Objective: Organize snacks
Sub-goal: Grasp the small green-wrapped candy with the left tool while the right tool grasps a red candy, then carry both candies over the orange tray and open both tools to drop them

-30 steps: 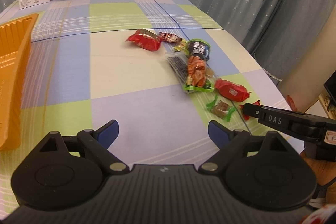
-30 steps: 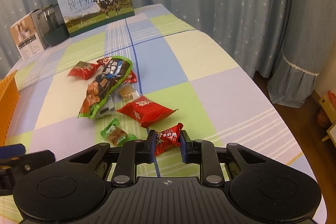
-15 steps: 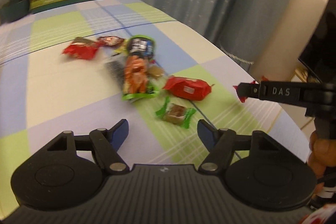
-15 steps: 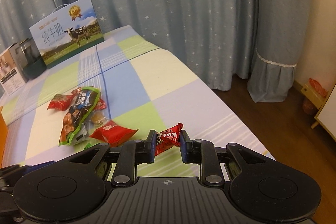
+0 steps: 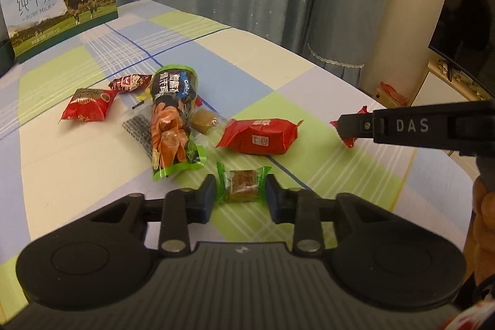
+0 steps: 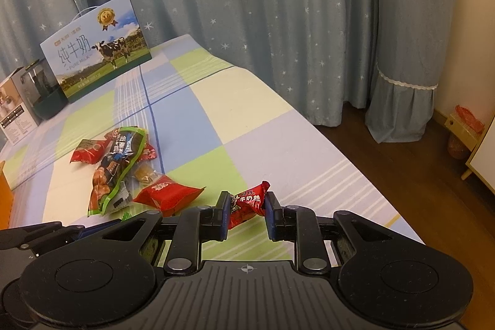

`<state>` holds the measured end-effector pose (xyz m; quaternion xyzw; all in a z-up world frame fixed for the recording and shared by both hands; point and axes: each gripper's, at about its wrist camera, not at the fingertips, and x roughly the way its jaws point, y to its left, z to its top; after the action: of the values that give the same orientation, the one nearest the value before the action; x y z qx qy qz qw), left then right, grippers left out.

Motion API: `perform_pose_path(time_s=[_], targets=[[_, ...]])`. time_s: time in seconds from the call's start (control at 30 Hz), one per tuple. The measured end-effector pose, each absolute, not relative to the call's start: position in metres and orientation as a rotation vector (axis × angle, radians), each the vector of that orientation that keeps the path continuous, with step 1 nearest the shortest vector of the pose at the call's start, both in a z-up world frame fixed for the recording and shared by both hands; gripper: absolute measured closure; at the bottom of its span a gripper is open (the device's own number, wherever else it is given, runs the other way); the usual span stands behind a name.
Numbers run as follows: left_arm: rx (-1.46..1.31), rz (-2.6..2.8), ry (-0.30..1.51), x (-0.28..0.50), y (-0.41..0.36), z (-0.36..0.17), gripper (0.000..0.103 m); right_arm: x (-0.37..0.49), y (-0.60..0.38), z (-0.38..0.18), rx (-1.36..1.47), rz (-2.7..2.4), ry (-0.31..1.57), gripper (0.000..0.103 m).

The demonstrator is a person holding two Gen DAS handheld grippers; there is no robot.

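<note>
My left gripper (image 5: 239, 197) has its pads closed against both ends of a small green-wrapped candy (image 5: 243, 183) on the checked tablecloth. My right gripper (image 6: 246, 207) is shut on a small red candy (image 6: 247, 203) and holds it above the table; its finger (image 5: 414, 129) shows in the left wrist view at right. On the table lie a red snack packet (image 5: 260, 136), a long green sausage bag (image 5: 173, 122), a brown candy (image 5: 202, 120), a red packet (image 5: 88, 109) and a dark red candy (image 5: 130, 82).
A milk carton box (image 5: 58, 11) stands at the back of the table. A white box (image 6: 14, 110) and a dark appliance (image 6: 43, 88) stand beside it. An orange tray edge (image 6: 4, 197) shows at the left. Curtains (image 6: 278, 20) hang behind; the table edge (image 6: 355, 163) drops off at right.
My left gripper moved forward to the green candy and closed its fingers onto it. My right gripper lifted higher with the red candy still held.
</note>
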<state>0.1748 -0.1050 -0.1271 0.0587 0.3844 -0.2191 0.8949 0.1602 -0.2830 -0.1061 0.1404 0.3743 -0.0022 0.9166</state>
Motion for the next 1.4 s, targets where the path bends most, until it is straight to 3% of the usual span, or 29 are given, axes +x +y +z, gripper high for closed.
perform_pose_path(time_s=[0.33, 0.97, 1.4], targets=[[0.077, -0.312, 0.812, 0.145, -0.06, -0.106, 0.081, 0.153, -0.249, -0.096, 0.236, 0.109, 0.75, 0.08], [-0.034, 0.082, 0.748, 0.067, 0.137, 0.004, 0.081, 0.127, -0.056, -0.006, 0.119, 0.614, 0.659, 0.08], [-0.136, 0.164, 0.771, 0.05, 0.214, -0.003, 0.081, 0.122, 0.038, -0.029, 0.015, 0.762, 0.772, 0.08]])
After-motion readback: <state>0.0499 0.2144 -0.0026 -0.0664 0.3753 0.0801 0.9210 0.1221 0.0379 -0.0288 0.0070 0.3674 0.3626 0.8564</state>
